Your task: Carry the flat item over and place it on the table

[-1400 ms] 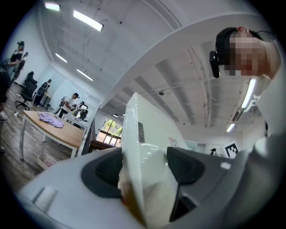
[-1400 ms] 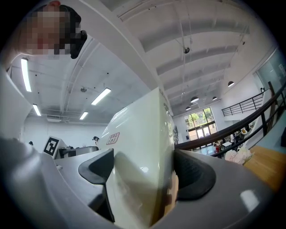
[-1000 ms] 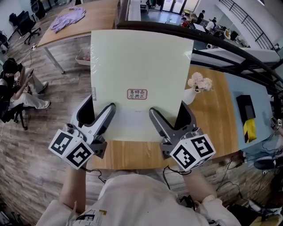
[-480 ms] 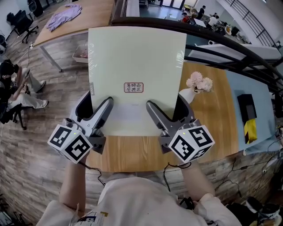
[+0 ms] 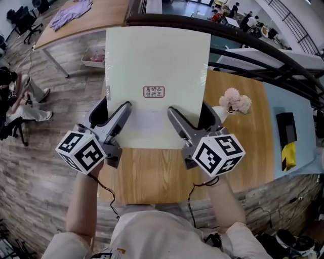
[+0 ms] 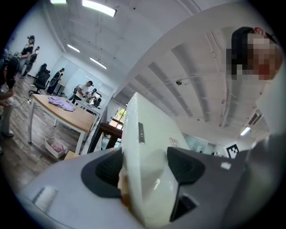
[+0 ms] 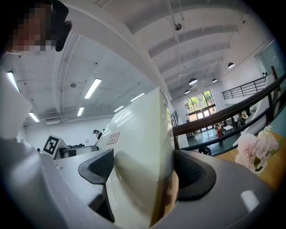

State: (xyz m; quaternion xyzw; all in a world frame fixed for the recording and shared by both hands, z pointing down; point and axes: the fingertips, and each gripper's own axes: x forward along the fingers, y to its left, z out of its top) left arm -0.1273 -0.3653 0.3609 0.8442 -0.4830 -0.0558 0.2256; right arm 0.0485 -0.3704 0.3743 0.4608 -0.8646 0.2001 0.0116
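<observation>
A large flat pale-green board (image 5: pixel 157 66) with a small red label is held up in front of me, above the wooden table (image 5: pixel 152 174). My left gripper (image 5: pixel 115 117) is shut on its lower left edge. My right gripper (image 5: pixel 187 119) is shut on its lower right edge. In the left gripper view the board (image 6: pixel 147 147) stands edge-on, pinched between both jaws of the left gripper (image 6: pixel 145 167). The right gripper view shows the board (image 7: pixel 143 152) clamped the same way in the right gripper (image 7: pixel 145 172).
A white vase of pink flowers (image 5: pixel 234 100) stands on the table to the right of the board. A dark railing (image 5: pixel 253 43) curves behind it. A second table with purple cloth (image 5: pixel 71 12) is far left, near a seated person (image 5: pixel 20 98).
The board and both grippers have risen slightly in view, and more bare tabletop shows below them. The vase now sits further right. Both grips are unchanged.
</observation>
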